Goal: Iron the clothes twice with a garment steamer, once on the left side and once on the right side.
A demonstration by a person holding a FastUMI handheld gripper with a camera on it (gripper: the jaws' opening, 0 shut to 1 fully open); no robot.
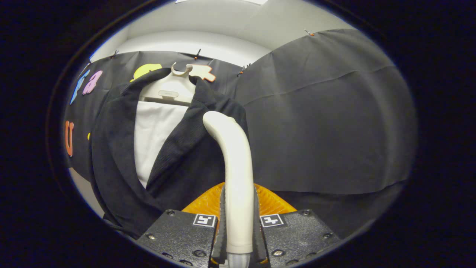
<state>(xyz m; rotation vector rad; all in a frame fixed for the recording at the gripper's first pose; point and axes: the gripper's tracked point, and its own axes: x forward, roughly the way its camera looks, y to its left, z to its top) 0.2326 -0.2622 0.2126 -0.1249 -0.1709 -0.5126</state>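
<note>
My gripper (238, 219) is shut on the cream handle of the garment steamer (234, 156), which rises between both fingers (223, 223) and curves forward at its top. The steamer's head rests against the right front panel of a black jacket (189, 160) hanging just ahead. The jacket hangs on a white hanger (171, 87) over a white shirt (152, 130), its lapels open. The steamer's tip sits near the jacket's right shoulder, beside the right lapel.
Black cloth (327, 119) covers the booth's wall behind and to the right of the jacket. An orange ribbed part (208, 201) shows just beyond the gripper's black body. A pale wall strip runs above the cloth.
</note>
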